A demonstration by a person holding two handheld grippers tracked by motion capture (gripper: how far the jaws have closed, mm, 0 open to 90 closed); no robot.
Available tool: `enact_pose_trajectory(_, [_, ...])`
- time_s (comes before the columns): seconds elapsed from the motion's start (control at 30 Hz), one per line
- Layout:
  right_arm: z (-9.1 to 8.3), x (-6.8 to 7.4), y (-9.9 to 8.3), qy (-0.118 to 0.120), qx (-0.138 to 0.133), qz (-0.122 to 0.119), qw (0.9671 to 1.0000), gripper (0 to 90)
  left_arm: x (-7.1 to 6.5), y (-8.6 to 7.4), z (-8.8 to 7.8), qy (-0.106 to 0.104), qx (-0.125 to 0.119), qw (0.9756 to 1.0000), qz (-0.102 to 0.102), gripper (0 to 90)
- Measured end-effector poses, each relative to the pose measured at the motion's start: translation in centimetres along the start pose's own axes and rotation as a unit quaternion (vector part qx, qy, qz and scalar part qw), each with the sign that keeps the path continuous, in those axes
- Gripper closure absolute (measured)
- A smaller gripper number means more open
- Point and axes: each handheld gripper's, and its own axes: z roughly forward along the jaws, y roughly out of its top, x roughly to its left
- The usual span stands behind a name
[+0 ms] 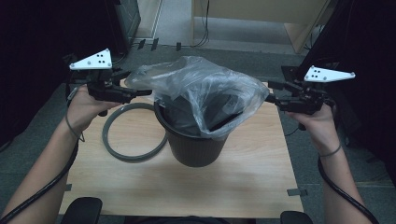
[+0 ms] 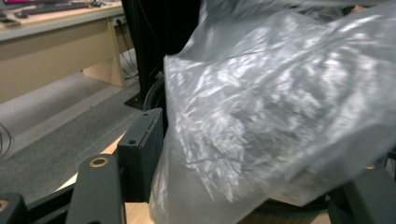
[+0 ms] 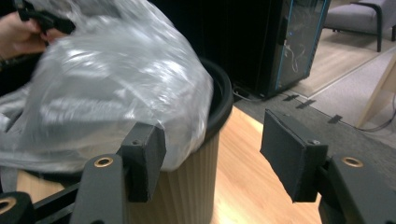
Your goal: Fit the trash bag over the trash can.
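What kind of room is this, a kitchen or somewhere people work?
Probably an office or lab workroom, not a kitchen. There is a long wooden desk with what looks like a keyboard on it, a black computer tower on the grey carpet, and a small wooden table holding a black bin.

The bag (image 1: 205, 88) is thin clear plastic, crinkled and glossy, catching white highlights. The bin (image 1: 194, 144) looks like dark matt plastic with fine vertical ribs on its wall and a smooth rim. The ring (image 1: 133, 133) beside it is grey, smooth and matt, seemingly plastic. The table (image 1: 252, 172) is pale wood-grain with a soft sheen. The right gripper (image 3: 212, 156) has 2 matt black jaws with finely textured pads (image 3: 285, 149) and brass-coloured fittings.
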Motion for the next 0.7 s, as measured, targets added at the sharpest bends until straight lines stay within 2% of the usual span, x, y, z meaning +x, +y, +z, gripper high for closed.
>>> enact_pose_trajectory(0.1, [1.2,0.4,1.0,0.005,-0.001,-0.006,1.0,40.3,-0.3,1.0,0.5,-0.009,-0.015,0.9998,0.005,36.1])
enact_pose_trajectory(0.2, [2.3,0.6,1.2,0.013,0.013,-0.013,0.9997,40.2,-0.4,1.7,1.1,0.006,-0.005,0.9999,0.008,37.3])
enact_pose_trajectory(0.3, [2.7,0.4,0.7,0.012,0.021,-0.011,0.9996,40.0,0.1,2.0,1.6,0.01,0.002,0.9999,-0.003,43.8])
enact_pose_trajectory(0.43, [1.9,0.2,0.2,0.009,0.014,-0.001,0.9999,39.5,0.7,2.4,2.1,0.027,0.01,0.9996,-0.002,45.3])
enact_pose_trajectory(0.53, [1.0,0.3,0.4,0.012,0.005,0.002,0.9999,38.2,1.1,2.6,2.5,0.034,0.01,0.9993,-0.011,45.6])
enact_pose_trajectory(0.63, [0.0,0.4,0.5,0.004,0.007,-0.011,0.9999,37.5,1.3,2.5,2.5,0.041,0.02,0.9987,-0.021,51.1])
enact_pose_trajectory(0.7, [-0.7,0.2,0.3,-0.003,0.009,-0.014,0.9999,37.6,1.4,2.2,2.4,0.042,0.022,0.9985,-0.027,59.6])
